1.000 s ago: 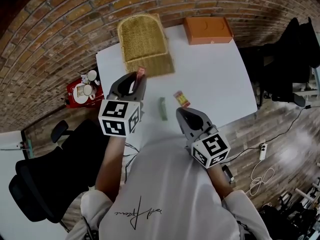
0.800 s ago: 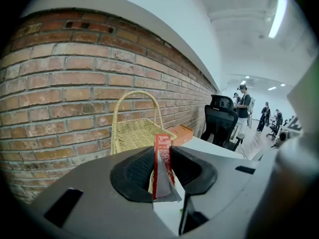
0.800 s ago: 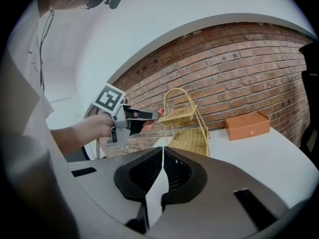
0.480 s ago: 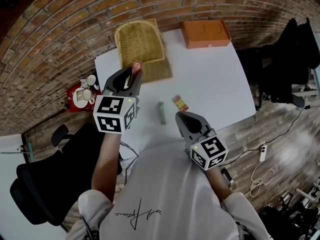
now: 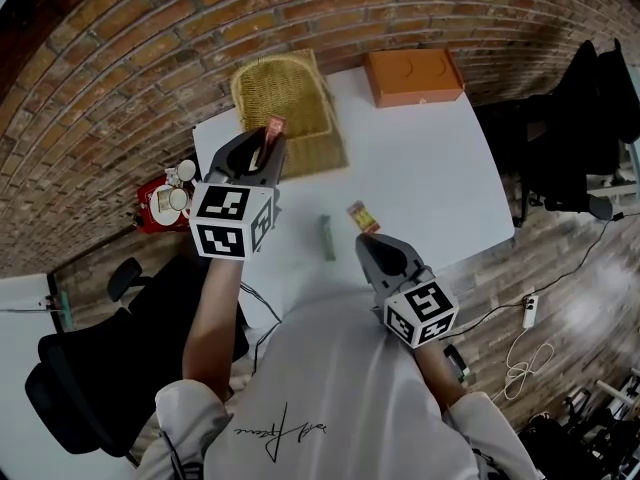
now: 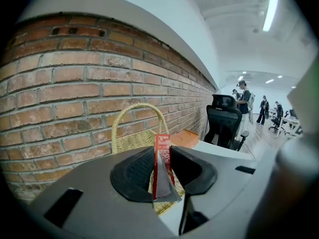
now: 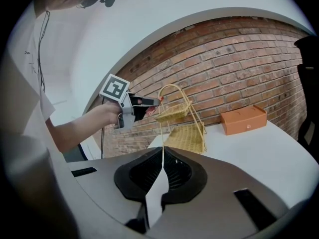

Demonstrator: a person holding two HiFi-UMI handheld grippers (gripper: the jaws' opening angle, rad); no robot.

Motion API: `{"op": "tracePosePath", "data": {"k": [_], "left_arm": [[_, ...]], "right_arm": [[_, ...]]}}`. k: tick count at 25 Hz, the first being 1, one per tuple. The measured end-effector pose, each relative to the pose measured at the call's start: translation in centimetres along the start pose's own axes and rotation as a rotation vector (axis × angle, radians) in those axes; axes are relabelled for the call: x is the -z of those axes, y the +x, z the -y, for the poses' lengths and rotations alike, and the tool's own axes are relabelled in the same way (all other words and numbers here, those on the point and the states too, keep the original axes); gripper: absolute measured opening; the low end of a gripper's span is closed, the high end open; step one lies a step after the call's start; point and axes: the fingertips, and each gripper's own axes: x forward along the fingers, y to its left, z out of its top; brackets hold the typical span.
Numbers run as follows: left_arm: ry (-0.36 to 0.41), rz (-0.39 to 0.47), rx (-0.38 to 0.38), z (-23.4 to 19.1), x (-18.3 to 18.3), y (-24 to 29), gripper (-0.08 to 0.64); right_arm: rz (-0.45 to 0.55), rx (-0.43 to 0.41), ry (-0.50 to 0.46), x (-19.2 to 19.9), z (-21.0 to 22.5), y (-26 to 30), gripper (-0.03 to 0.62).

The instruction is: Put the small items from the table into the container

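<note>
Gripping a thin red packet (image 6: 162, 156) in the left gripper (image 5: 265, 146), upright, pads pressed on its flat sides, top end poking above the jaws. Held clear of the desk (image 5: 430, 168) by its left edge, just short of the wicker basket (image 5: 283, 93) in the far left corner. Possibly already over the basket's near rim, though hard to judge from above. Right gripper (image 5: 374, 242) shut tight on nothing, hovering over the near edge of the desk. Lying on the desk: a green stick (image 5: 326, 237) close to the near edge, between the two grippers, and a small yellow-and-red packet (image 5: 362, 216) just beyond the right gripper's tip. At the far edge, toward the right corner, an orange box (image 5: 413, 75), lid closed. Behind the desk, a brick wall (image 6: 75, 88).
</note>
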Motion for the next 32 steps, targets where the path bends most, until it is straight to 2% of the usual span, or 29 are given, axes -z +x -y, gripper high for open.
{"op": "tracePosePath", "data": {"k": [9,25,32], "left_arm": [[0.004,-0.003,-0.013,-1.1,-0.7,1.3,0.107],[0.029,-0.062,-0.025,-2.6,0.4,4.5,0.109],[0.018,-0.077,-0.041,-3.0,1.0,5.3,0.109]], "right_arm": [[-0.004,-0.001,0.013,0.1,0.3,0.2,0.023],[-0.01,0.009,0.043,0.3,1.1,0.5,0.023],[-0.015,0.006,0.042,0.3,1.2,0.6,0.023]]}}
